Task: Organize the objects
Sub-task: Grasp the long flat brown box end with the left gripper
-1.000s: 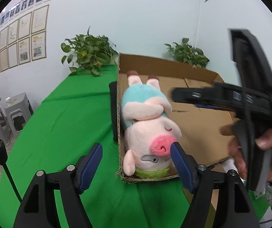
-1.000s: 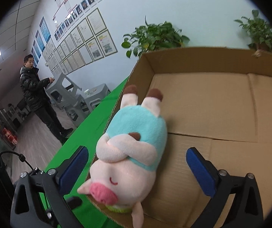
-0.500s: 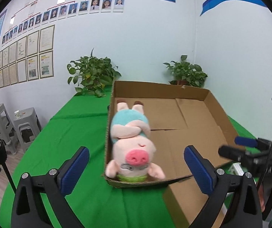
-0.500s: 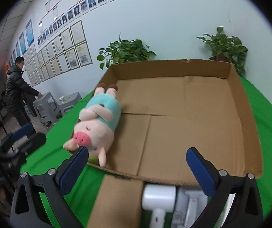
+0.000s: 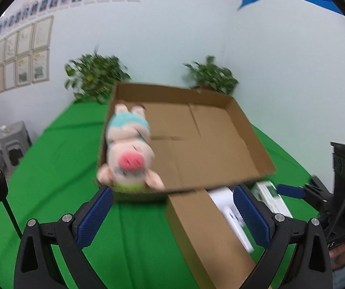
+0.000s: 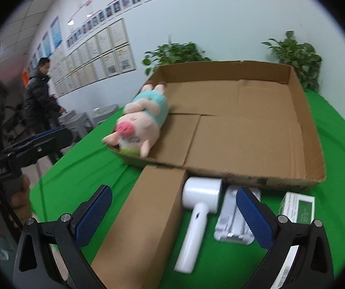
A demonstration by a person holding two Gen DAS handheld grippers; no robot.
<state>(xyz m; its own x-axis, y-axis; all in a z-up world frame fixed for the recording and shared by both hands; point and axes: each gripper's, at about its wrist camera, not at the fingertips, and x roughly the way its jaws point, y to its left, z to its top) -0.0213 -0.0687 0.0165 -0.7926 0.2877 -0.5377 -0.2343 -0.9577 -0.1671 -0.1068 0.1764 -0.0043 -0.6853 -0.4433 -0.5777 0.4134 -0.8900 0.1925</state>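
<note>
A plush pig [image 5: 129,149] in a teal shirt lies on its back in the near-left corner of a shallow open cardboard box [image 5: 220,144]; it also shows in the right wrist view [image 6: 143,118], inside the box [image 6: 256,130]. My left gripper [image 5: 172,214] is open and empty, above the green table in front of the box. My right gripper [image 6: 172,214] is open and empty above a closed brown carton [image 6: 143,221] and a white handheld device [image 6: 196,219]. A white stand [image 6: 232,214] and a green-and-white packet [image 6: 300,207] lie beside them.
The green tablecloth [image 5: 52,168] covers a table. Two potted plants [image 5: 95,77] stand at the back by the wall. Grey stools [image 5: 8,142] stand left of the table. A person in a dark jacket [image 6: 40,96] stands at the left.
Both grippers have pulled back from the box and the pig, which stays in the box. The carton and the white items in front of the box have come into view.
</note>
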